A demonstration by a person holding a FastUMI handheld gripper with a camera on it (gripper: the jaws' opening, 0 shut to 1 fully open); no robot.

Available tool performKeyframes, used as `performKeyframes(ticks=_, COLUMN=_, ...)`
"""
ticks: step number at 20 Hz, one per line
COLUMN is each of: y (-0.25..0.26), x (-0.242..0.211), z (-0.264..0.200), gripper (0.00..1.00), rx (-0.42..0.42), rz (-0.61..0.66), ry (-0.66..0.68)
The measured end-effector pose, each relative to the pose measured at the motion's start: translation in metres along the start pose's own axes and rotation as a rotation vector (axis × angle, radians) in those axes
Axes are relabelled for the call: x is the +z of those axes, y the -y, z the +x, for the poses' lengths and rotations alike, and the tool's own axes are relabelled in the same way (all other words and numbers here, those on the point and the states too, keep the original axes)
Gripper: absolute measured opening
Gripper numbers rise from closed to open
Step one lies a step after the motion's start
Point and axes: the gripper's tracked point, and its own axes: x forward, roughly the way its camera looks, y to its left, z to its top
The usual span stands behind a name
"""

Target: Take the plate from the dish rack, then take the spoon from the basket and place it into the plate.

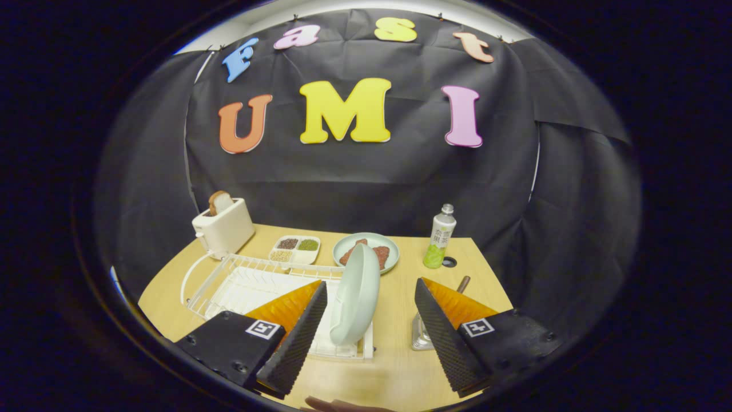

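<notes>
A pale green plate (355, 294) stands on edge in the white wire dish rack (240, 280), at the rack's right end. My gripper (372, 332) is open, its fingers spread wide on either side of the plate's lower half, touching nothing. To the right, partly hidden behind the right finger (443, 337), a small metal basket (422, 337) holds a utensil whose brown handle (462, 283) sticks up; its bowl is hidden.
On the wooden table (394, 366) beyond the rack are a white toaster (224, 229) with bread, a divided tray of grains (294, 249), a green plate with reddish pieces (369, 250), and a bottle (440, 237). A hand's edge (337, 405) shows nearest me.
</notes>
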Motion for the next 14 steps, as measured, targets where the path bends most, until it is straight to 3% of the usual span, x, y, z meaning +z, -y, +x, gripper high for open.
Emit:
performKeyframes(ticks=5, y=0.012, x=0.005, z=0.059, gripper=0.99, rx=-0.098, rz=0.011, ry=-0.212)
performKeyframes(ticks=10, y=0.021, x=0.004, z=0.088, gripper=0.97, rx=-0.142, rz=0.034, ry=-0.351)
performKeyframes(ticks=14, y=0.018, x=0.002, z=0.095, gripper=0.84, rx=-0.176, rz=0.039, ry=-0.442)
